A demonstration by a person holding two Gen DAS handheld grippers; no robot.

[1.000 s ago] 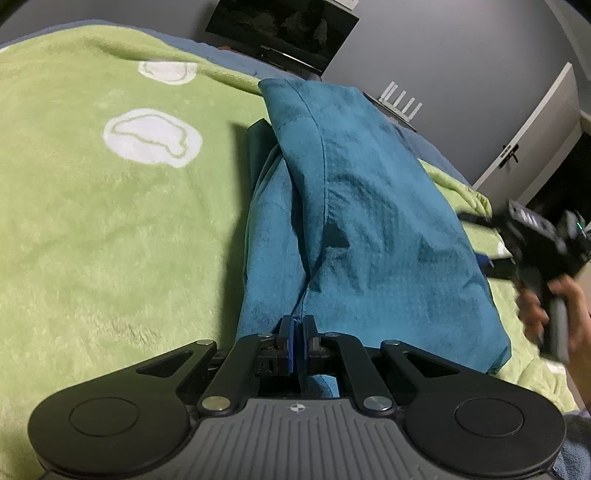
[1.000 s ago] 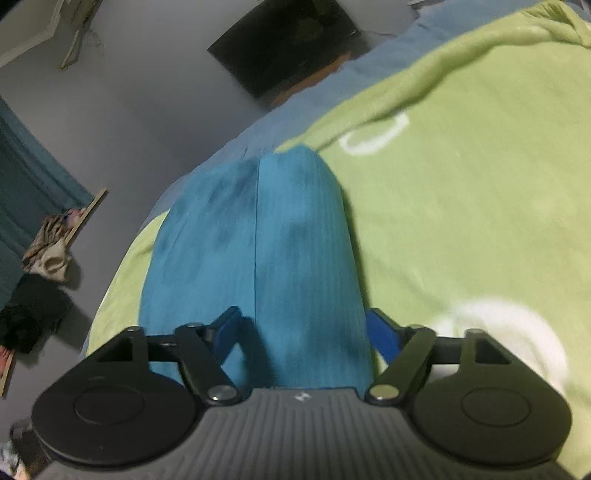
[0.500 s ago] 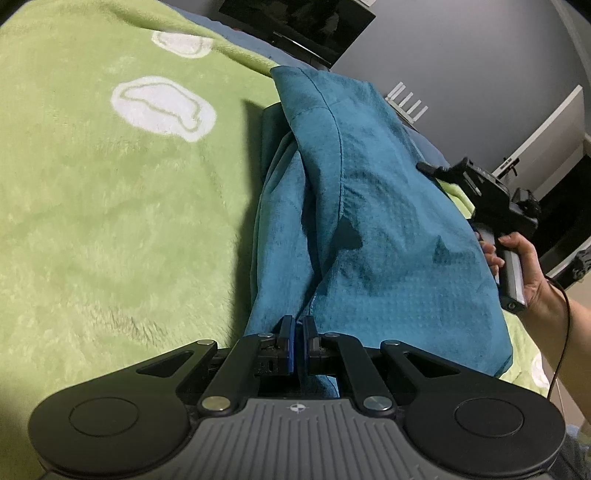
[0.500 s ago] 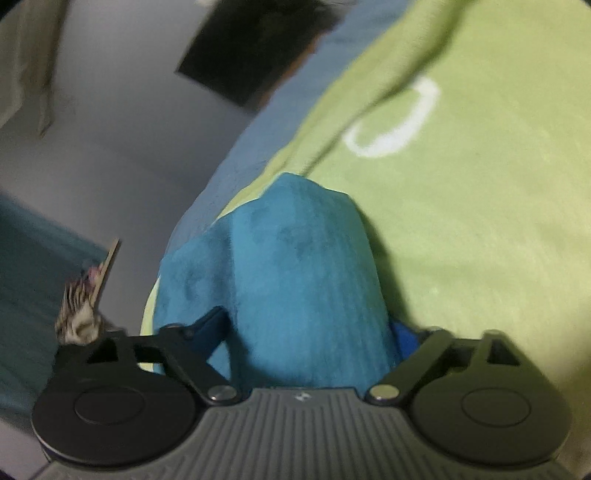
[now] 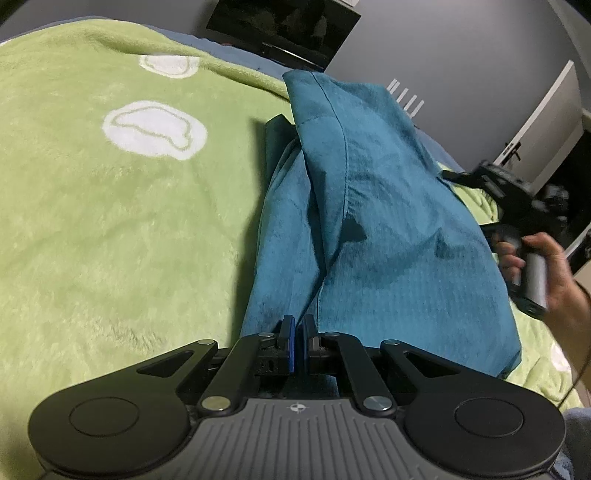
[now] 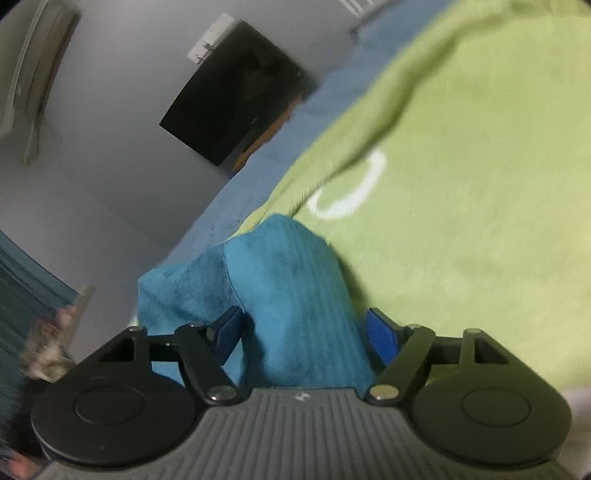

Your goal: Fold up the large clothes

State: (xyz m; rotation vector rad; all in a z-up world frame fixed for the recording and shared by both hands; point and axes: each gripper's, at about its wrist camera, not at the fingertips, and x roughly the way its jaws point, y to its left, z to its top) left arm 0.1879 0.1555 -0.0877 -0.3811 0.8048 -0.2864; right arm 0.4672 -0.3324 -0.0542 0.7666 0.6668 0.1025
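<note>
A teal garment (image 5: 376, 221) lies folded lengthwise on a green fleece blanket (image 5: 122, 229). My left gripper (image 5: 298, 332) is shut on the garment's near edge. The garment also shows in the right wrist view (image 6: 288, 291), bunched and lifted between the spread blue pads (image 6: 380, 339). My right gripper (image 6: 304, 332) is open around that fold. In the left wrist view the right gripper's body (image 5: 517, 199) is held in a hand at the garment's right edge; its fingertips are hidden behind the cloth.
The blanket has white cloud patches (image 5: 155, 129) and covers a blue sheet (image 6: 236, 192). A dark TV (image 5: 284, 26) stands at the far wall. A white cabinet (image 5: 546, 114) stands at the right. Clothes (image 6: 48, 347) hang at the left.
My right gripper has swung and tilted along the garment's right side, and the fold in its open jaws now looks bunched and shorter. My left gripper stays shut on the near edge.
</note>
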